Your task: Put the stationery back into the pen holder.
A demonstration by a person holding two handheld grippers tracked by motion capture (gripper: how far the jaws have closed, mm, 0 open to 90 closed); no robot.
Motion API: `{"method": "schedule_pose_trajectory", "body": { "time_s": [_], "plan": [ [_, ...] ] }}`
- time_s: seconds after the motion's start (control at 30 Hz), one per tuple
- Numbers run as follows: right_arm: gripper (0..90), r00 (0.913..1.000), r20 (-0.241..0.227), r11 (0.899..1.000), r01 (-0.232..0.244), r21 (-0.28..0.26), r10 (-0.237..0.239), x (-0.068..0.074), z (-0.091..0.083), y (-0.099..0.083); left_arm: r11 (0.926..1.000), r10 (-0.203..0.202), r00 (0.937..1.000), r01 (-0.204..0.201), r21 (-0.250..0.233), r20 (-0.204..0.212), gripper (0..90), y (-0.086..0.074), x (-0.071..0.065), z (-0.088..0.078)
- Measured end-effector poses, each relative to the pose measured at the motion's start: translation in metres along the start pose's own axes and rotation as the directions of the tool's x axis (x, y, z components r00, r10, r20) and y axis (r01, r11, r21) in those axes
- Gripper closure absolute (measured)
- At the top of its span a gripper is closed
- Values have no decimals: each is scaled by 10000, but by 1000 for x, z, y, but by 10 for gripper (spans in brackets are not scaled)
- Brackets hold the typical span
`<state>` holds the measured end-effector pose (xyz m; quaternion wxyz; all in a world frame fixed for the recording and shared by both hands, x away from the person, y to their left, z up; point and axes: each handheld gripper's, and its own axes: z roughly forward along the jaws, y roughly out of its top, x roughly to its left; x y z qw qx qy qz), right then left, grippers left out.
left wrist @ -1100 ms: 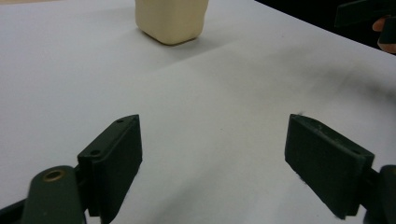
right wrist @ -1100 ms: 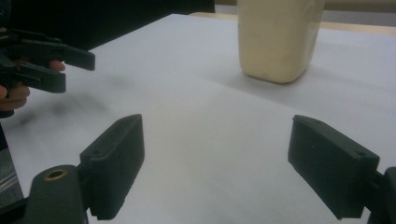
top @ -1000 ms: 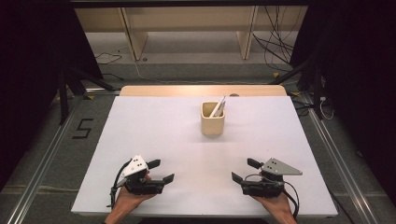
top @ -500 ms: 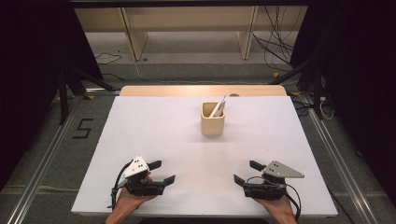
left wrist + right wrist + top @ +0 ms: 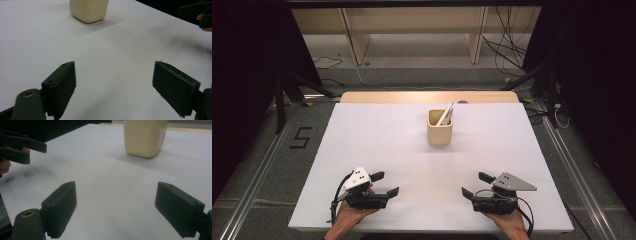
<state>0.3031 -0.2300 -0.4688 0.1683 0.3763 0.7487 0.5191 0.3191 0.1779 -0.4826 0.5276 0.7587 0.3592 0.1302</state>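
Right tool point(image 5: 473, 185) has dropped a bit lower vs. earlier. Both tools sit wide open, empty, on near tabletop point(image 5: 402, 150); left tool point(image 5: 385, 183) likewise. Cup point(image 5: 439, 127) stands far off.

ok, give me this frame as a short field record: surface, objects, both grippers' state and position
surface: white table top, wooden strip along its far edge
object: beige square cup, upright, right of centre toward the far side
cup contents: white sticks, leaning toward the far right corner; kind too small to tell
left gripper: open, near left edge of the table, holds nothing
right gripper: open, near right edge of the table, holds nothing
contact: neither gripper touches the cup; bare table between them and it
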Motion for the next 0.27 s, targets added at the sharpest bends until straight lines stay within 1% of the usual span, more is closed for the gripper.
{"method": "schedule_pose_trajectory", "body": {
  "time_s": [0.27],
  "plan": [
    [182, 10000, 29, 10000, -23, -9, 23, -1, 0, 0, 10000, 7, 10000, -7, 6, 9, 188, 0, 0, 0]
  ]
}}
